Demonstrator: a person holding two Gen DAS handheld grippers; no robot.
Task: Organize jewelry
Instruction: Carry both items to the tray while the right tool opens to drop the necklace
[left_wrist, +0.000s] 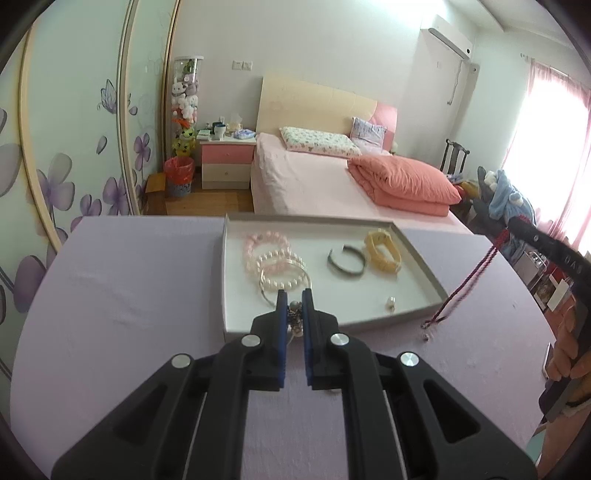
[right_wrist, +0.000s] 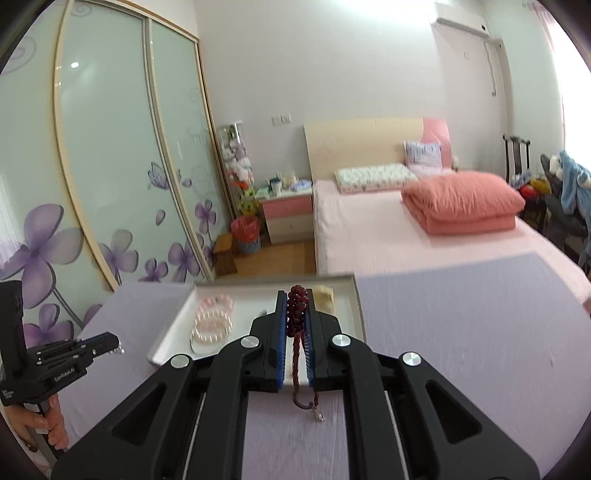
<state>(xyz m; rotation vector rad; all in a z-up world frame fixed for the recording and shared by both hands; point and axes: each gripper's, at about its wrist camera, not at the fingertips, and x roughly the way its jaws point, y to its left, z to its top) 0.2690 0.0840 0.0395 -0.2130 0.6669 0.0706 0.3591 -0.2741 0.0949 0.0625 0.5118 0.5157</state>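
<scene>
1. Left gripper (left_wrist: 294, 300) is clamped on a small beaded piece (left_wrist: 294, 314) with pearl-like and dark beads, just above the near edge of the tray (left_wrist: 424, 273).
2. Right gripper (right_wrist: 295, 301) is pinched narrow on a dark red beaded strand (right_wrist: 295, 306); the strand's loose ends (right_wrist: 308, 402) hang below the jaws, over the lavender tablecloth (right_wrist: 461, 332) just in front of the tray's near edge.
3. From the left wrist view, the same red strand (left_wrist: 476, 273) dangles just beyond the tray's right rim, its lower end close to the cloth.
4. Inside the tray, toward its left side, lie a pink bead bracelet (left_wrist: 264, 240), pearl bracelets (left_wrist: 282, 267) and a thin metal bangle (left_wrist: 269, 295), overlapping one another.
5. Toward the tray's right side sit a grey open cuff (left_wrist: 346, 263) and, touching it, a yellow block bracelet (left_wrist: 384, 251).
6. Near the tray's front right corner rests a small pearl-like earring (left_wrist: 390, 302).
7. A person's hand (left_wrist: 567, 354) grips the right tool's handle, well to the right of the tray.
8. Behind the tray stands a pink bed (left_wrist: 314, 177) with a folded coral quilt (left_wrist: 402, 184).
</scene>
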